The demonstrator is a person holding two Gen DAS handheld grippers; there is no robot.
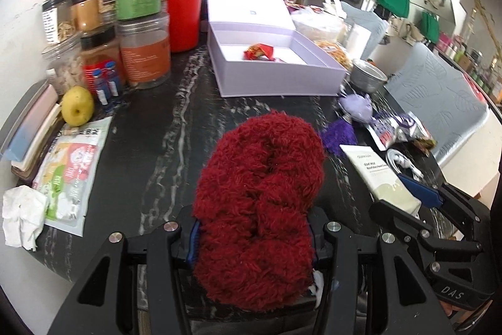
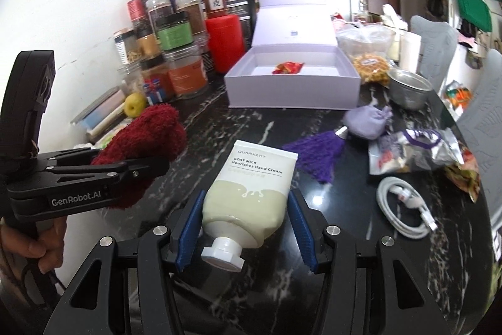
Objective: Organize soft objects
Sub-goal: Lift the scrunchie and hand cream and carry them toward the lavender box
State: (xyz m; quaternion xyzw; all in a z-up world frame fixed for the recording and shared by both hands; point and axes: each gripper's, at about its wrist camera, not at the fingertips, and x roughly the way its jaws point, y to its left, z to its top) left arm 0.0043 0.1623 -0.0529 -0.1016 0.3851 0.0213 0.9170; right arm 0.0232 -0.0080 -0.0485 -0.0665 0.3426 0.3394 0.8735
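A: Why is the shaggy dark-red fluffy bundle (image 1: 257, 206) being carried that way, above the black marble-patterned tabletop (image 1: 157, 146)?

B: The left gripper (image 1: 252, 236) is clamping it from both sides, near its lower end, so most of the pile is sticking out ahead of the fingers. It is soft, so the blue pads (image 1: 193, 240) are sinking into it and are mostly hidden; the jaws are standing only as far apart as the squashed fluff allows. It looks aimed toward the open pale-lilac cardboard box (image 1: 276, 74), which is sitting well ahead with its lid propped up and one red foil-wrapped snack (image 1: 259, 51) inside.

A: And the right gripper (image 2: 246, 233)?

B: It is holding the cream-and-white hand-cream tube (image 2: 248, 193) across its lower body, white cap (image 2: 223, 255) pointing back toward the camera. The left pad is pressing on the tube's side; the right pad seems to be just touching, so I judge it a light grip, jaws partly apart around the tube.

A: What is waiting on the table?

B: A lilac fabric pouch (image 2: 367, 121) and a purple fringed tassel (image 2: 317, 153) are lying near each other, right of the tube. A coiled white cable (image 2: 404, 209) is lying nearer the edge, probably not a soft thing to sort.
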